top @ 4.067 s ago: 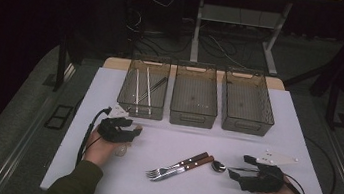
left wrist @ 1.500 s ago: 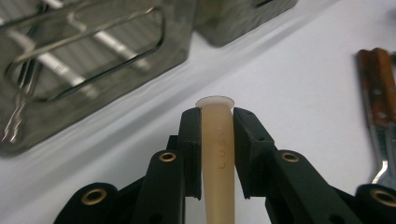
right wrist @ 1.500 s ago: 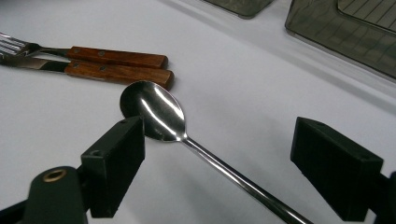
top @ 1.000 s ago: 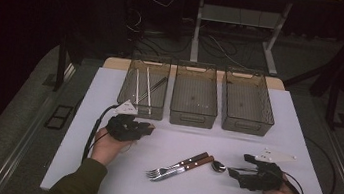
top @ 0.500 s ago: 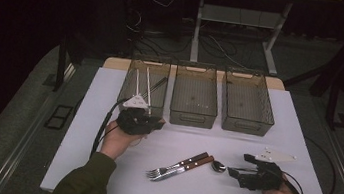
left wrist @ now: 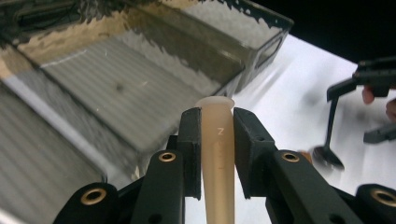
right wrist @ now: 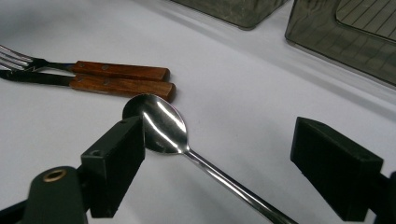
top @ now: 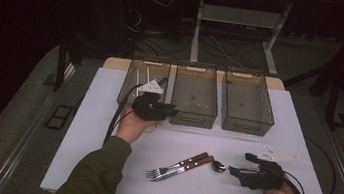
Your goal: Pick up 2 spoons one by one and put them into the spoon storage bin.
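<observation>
My left gripper is shut on a beige tapered stick, which stands up between its jaws in the left gripper view. It is raised at the front wall where the left bin and the middle bin meet. My right gripper rests open on the table near the front right. A metal spoon lies between its wide-apart jaws, its bowl close to the left jaw. In the high view the spoon's bowl shows just left of that gripper.
A fork and a knife with wooden handles lie side by side left of the spoon. A third grey bin stands at the right of the row. The left bin holds thin white sticks. A cable trails from each gripper.
My left hand has lifted off the table's left side and moved right and away, up to the front of the bins, still gripping the stick. The right gripper has stayed put.
</observation>
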### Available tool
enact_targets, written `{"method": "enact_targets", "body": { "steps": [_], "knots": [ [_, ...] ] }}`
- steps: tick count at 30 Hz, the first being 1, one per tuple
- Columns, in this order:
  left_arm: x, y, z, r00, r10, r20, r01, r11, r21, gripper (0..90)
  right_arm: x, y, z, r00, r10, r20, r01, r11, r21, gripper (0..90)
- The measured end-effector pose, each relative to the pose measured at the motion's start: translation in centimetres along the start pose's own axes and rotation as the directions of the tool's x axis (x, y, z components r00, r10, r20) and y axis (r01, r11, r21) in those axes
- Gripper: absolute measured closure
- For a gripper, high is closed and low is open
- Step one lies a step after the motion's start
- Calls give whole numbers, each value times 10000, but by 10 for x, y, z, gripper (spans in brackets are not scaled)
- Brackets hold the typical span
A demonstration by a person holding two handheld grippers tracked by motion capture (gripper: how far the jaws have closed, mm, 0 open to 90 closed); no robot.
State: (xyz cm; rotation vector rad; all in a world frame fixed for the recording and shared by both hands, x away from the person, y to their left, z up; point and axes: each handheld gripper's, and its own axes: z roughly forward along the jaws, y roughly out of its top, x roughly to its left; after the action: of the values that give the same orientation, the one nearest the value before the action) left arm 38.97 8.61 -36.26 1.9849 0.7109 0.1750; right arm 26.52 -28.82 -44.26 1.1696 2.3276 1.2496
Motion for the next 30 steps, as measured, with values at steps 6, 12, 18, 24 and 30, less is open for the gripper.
{"method": "enact_targets", "body": {
  "steps": [6, 12, 18, 24, 30],
  "knots": [
    [3, 20, 13, 10000, 52, -22, -53, 9998, -182, 731, -2, 0, -1, 10000, 38, 25, -38, 10000, -45, 179],
    [8, 38, 29, 9998, 108, -157, -111, 9997, -207, 731, -3, 0, -2, 9999, 98, 58, -98, 9999, -55, 179],
    [13, 55, 43, 9994, 161, -290, -170, 9993, -325, 730, -2, 0, -2, 10000, 88, -15, -88, 9999, -77, 179],
    [18, 70, 58, 9985, 252, -477, -265, 9993, -258, 730, -1, 0, -2, 9999, 141, -70, -141, 9999, -76, 179],
    [25, 73, 73, 9978, 17, -660, -34, 9997, -248, 729, -2, 0, -4, 9998, 104, -157, -107, 9998, -170, 179]
  ]
}}
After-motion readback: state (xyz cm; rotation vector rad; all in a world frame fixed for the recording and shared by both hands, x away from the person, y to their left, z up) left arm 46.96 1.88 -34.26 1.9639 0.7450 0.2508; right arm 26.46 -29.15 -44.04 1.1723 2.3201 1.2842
